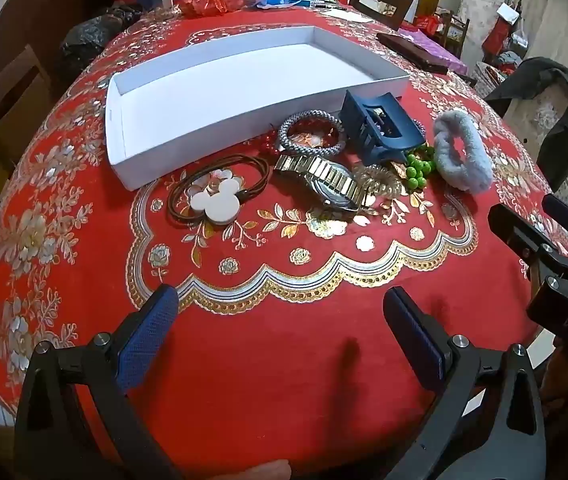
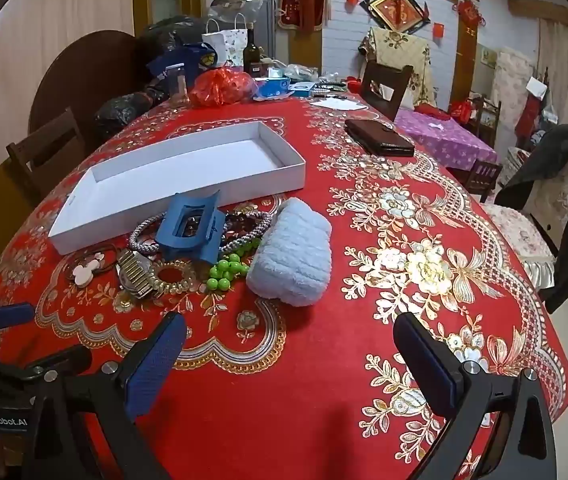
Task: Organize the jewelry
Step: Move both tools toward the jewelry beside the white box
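Note:
A white tray [image 1: 132, 168] [image 2: 188, 208] lies on the red tablecloth. In front of it lies a pile: a brown hair tie with a white mouse-head charm [image 1: 216, 202] [image 2: 84, 274], a gold watch [image 1: 329, 178] [image 2: 136, 276], a silver beaded bracelet [image 1: 309, 134], a blue claw clip [image 1: 375, 128] [image 2: 190, 228], green beads [image 1: 417, 168] [image 2: 224, 272] and a pale blue scrunchie [image 1: 461, 152] [image 2: 291, 252]. My left gripper [image 1: 280, 320] is open and empty, short of the pile. My right gripper [image 2: 289, 348] is open and empty, just short of the scrunchie.
A dark wallet [image 2: 379, 138] lies on the cloth at the right. Bags, bottles and boxes crowd the far end [image 2: 224, 84]. Wooden chairs [image 2: 385, 84] stand around the table. A grey garment hangs on a chair [image 2: 563, 200] at the right.

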`<state>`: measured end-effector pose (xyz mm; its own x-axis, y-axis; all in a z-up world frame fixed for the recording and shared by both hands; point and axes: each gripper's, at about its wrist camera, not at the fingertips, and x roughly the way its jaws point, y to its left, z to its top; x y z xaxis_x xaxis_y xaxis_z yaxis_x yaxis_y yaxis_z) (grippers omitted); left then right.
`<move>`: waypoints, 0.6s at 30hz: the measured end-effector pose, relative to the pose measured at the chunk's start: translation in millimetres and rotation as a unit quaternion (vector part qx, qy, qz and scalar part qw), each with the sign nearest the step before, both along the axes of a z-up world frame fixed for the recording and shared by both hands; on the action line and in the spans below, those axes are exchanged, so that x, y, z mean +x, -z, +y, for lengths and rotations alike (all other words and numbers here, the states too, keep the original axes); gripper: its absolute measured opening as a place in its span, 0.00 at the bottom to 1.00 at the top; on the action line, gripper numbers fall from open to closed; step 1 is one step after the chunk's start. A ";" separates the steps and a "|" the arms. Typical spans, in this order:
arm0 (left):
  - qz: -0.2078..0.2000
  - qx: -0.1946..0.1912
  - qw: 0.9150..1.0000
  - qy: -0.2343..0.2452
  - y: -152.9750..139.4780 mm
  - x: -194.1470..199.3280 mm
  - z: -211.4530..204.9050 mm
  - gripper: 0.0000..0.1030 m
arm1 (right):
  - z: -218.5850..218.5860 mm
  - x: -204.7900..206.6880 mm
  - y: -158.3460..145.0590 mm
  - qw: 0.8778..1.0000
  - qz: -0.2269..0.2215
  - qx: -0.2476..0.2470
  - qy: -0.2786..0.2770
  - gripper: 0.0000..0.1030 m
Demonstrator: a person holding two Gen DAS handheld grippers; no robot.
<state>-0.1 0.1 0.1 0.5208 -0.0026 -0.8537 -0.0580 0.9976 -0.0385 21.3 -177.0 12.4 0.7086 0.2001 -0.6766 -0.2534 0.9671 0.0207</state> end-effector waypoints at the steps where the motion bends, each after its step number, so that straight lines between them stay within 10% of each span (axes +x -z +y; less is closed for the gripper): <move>1: 0.001 0.001 1.000 0.000 0.0 0.0 -0.1 1.00 | 2.2 -1.4 -1.3 1.000 0.001 0.001 -0.001 1.00; 18: 0.018 0.010 1.000 -0.005 24.1 -0.3 6.4 1.00 | -21.0 16.0 5.4 0.998 0.028 0.060 0.022 1.00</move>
